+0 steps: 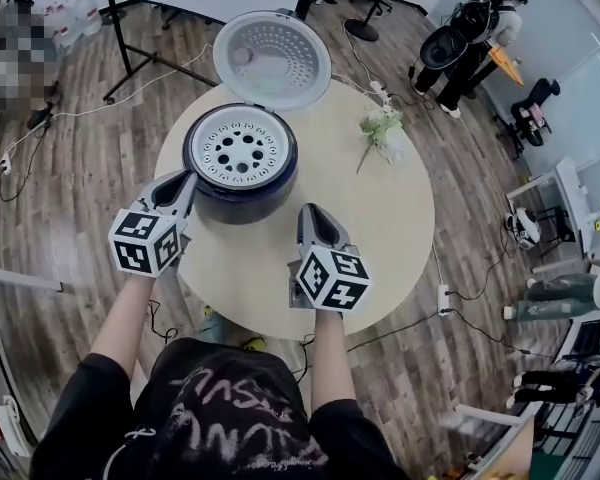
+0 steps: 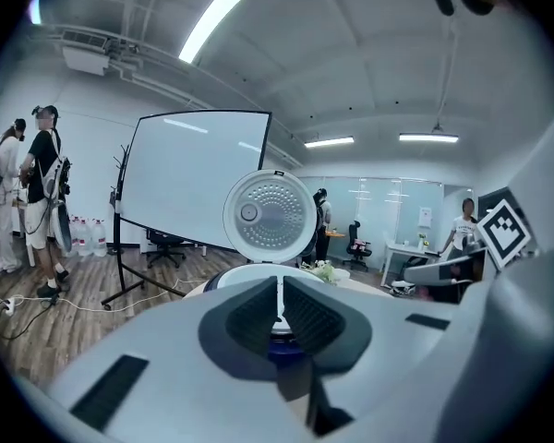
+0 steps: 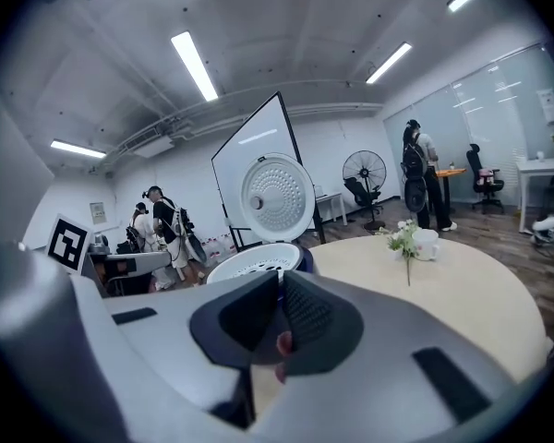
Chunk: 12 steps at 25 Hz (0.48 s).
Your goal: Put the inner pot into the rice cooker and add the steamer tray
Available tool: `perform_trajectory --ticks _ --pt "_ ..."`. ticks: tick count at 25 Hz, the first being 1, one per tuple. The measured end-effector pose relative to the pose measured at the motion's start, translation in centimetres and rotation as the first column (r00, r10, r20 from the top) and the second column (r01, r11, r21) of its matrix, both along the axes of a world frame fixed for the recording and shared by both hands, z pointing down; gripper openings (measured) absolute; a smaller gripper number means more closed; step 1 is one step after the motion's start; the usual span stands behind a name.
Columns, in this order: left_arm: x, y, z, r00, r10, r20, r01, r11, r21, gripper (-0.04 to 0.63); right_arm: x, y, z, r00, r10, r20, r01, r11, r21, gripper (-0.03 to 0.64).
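The dark blue rice cooker (image 1: 242, 186) stands on the round table (image 1: 380, 228) with its lid (image 1: 272, 60) swung up behind it. A white steamer tray (image 1: 240, 147) with round holes sits in its top; the inner pot is hidden under it. My left gripper (image 1: 185, 180) hangs beside the cooker's left flank, jaws shut and empty. The right gripper (image 1: 310, 215) is just off the cooker's front right, over the table, also shut with nothing held. In the gripper views the lid (image 2: 270, 216) (image 3: 277, 197) and tray (image 3: 257, 262) rise beyond the closed jaws.
A small bunch of flowers in a white cup (image 1: 384, 131) lies on the table's far right. A whiteboard stand (image 1: 155, 28) is behind the table. Cables cross the wooden floor. People stand at the room's edges (image 1: 475, 38).
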<state>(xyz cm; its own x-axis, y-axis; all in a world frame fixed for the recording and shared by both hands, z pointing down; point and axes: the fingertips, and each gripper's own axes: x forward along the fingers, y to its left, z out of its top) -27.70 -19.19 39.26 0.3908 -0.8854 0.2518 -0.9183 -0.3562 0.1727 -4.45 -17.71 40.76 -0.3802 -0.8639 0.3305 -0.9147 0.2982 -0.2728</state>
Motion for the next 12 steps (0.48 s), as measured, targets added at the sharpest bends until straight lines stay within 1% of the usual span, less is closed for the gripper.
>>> perform_trajectory --ticks 4,7,12 --pt "1.5 1.1 -1.4 1.000 0.014 0.012 -0.014 1.000 0.027 0.017 1.7 1.6 -0.9 1.000 0.020 0.000 -0.020 1.000 0.017 0.011" --pt "2.2 1.9 -2.3 1.000 0.016 0.009 -0.017 0.999 0.051 0.012 3.0 2.7 -1.5 0.999 0.041 0.010 -0.041 0.999 0.035 0.006" --pt "3.0 4.4 -2.6 1.000 0.018 0.006 -0.019 0.996 0.087 0.012 4.9 5.5 -1.9 0.997 0.080 0.001 -0.080 0.994 0.077 0.005"
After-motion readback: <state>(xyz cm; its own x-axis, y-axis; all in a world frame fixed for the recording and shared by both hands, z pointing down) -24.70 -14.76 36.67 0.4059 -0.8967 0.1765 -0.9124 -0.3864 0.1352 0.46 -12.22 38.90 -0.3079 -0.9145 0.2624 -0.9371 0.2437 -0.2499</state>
